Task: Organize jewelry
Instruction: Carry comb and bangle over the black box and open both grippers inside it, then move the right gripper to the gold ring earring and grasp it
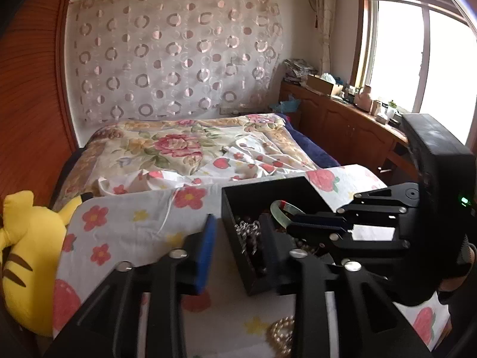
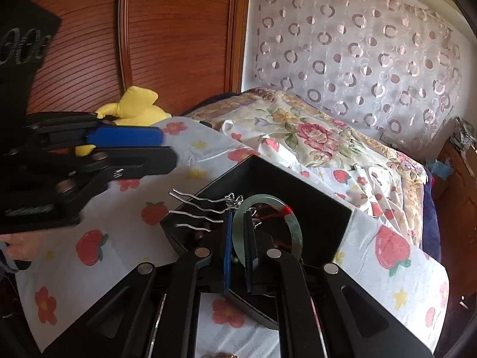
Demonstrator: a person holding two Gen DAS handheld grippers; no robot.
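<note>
A black open box [image 1: 232, 208] [image 2: 328, 205] sits on the flower-print cloth and holds silver chains [image 1: 247, 232] and dark beads. My right gripper [image 2: 238, 238] is shut on a pale green jade bangle [image 2: 293, 226] with a red thread, holding it over the box; it also shows in the left wrist view [image 1: 283, 208]. A silver wavy hairpin [image 2: 196, 208] sticks out over the box's left rim. My left gripper [image 1: 238, 244] is open and empty, its fingers straddling the box's near left wall. A pearl necklace [image 1: 280, 334] lies on the cloth below it.
A yellow tiger plush [image 1: 26, 256] lies at the left edge of the cloth-covered table [image 1: 125, 223]. A bed with a floral quilt [image 1: 179, 146] lies behind. A wooden cabinet [image 1: 342, 122] with clutter runs under the window at right.
</note>
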